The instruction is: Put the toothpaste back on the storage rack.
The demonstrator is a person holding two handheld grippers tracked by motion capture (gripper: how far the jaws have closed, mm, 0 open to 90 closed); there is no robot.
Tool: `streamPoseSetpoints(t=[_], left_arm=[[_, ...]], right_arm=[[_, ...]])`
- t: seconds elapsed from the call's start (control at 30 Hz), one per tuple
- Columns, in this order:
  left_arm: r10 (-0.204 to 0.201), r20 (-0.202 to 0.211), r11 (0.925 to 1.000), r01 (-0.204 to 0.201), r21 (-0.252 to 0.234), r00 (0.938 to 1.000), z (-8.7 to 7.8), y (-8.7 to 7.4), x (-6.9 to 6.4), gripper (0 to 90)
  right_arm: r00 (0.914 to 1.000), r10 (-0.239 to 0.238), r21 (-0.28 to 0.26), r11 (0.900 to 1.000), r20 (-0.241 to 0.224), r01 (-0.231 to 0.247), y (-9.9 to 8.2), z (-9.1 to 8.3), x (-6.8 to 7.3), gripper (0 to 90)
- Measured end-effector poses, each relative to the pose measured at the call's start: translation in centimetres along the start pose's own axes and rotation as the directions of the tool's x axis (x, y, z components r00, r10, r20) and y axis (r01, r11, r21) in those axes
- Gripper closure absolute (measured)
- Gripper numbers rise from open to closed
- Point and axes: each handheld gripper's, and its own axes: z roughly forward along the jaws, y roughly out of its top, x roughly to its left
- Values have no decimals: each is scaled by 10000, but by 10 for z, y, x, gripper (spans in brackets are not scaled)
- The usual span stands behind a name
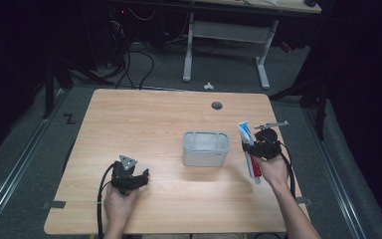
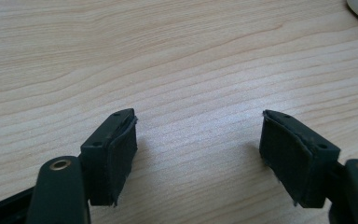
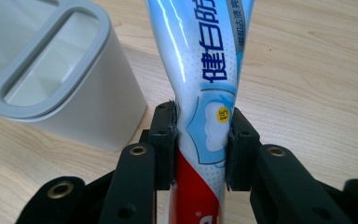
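My right gripper (image 3: 200, 140) clamps a blue, white and red tube (image 3: 205, 70) right of the grey holder (image 1: 205, 148); my left gripper (image 2: 198, 149) rests with jaws apart.

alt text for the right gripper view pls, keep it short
The right gripper has its two black fingers shut on a blue, white and red toothpaste tube, which runs up and away from the camera above a light wooden table. A grey plastic holder with open compartments stands on the table just to the tube's left.
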Motion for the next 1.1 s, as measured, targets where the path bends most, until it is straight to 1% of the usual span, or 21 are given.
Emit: streamPoseSetpoints(t=[0.07, 0.17, 0.2, 0.27, 0.33, 0.47, 0.53, 0.7, 0.8, 0.87, 0.93, 1.07, 1.1], left_arm=[[-5, 2, 10000, 5, 7, 10000, 0, 0, 0, 279], [-5, 0, 10000, 5, 5, 10000, 0, 0, 0, 279], [-7, 0, 10000, 7, 4, 10000, 0, 0, 0, 279], [-9, -1, 10000, 9, 4, 10000, 0, 0, 0, 279], [-7, 0, 10000, 7, 3, 10000, 0, 0, 0, 279], [-9, -5, 10000, 9, 3, 10000, 0, 0, 0, 279], [-9, -6, 10000, 9, 4, 10000, 0, 0, 0, 279], [-12, -8, 10000, 12, 0, 10000, 0, 0, 0, 279], [-19, -9, 10000, 19, -1, 10000, 0, 0, 0, 279], [-16, -9, 10000, 16, 2, 10000, 0, 0, 0, 279], [-14, -9, 10000, 14, 2, 10000, 0, 0, 0, 279], [-13, -9, 10000, 13, 3, 10000, 0, 0, 0, 279], [-12, -7, 10000, 12, 4, 10000, 0, 0, 0, 279]], right_arm=[[9998, -10, -94, 10000, -176, 8, -1, -2, 0, 698], [9996, -111, -205, 9997, -246, 106, -1, -6, 1, 703], [9991, -101, -252, 9996, -401, 91, -2, -8, 1, 707], [9990, -60, -297, 9995, -451, 47, -2, -9, 1, 709], [9985, -137, -364, 9993, -531, 117, -1, -11, 0, 711], [9964, -126, -414, 9991, -841, 91, -2, -15, -1, 714], [9958, -270, -544, 9983, -875, 223, -3, -17, 0, 715], [9940, -235, -800, 9967, -1069, 150, -2, -20, 0, 718], [9931, -368, -927, 9953, -1114, 265, -1, -23, 2, 719], [9919, -403, -1050, 9941, -1205, 277, 0, -25, 3, 719], [9898, -314, -1077, 9940, -1391, 164, 2, -27, 3, 719], [9862, -423, -1394, 9900, -1601, 199, 5, -32, 7, 719], [9845, -513, -1488, 9885, -1674, 262, 6, -34, 7, 719]])
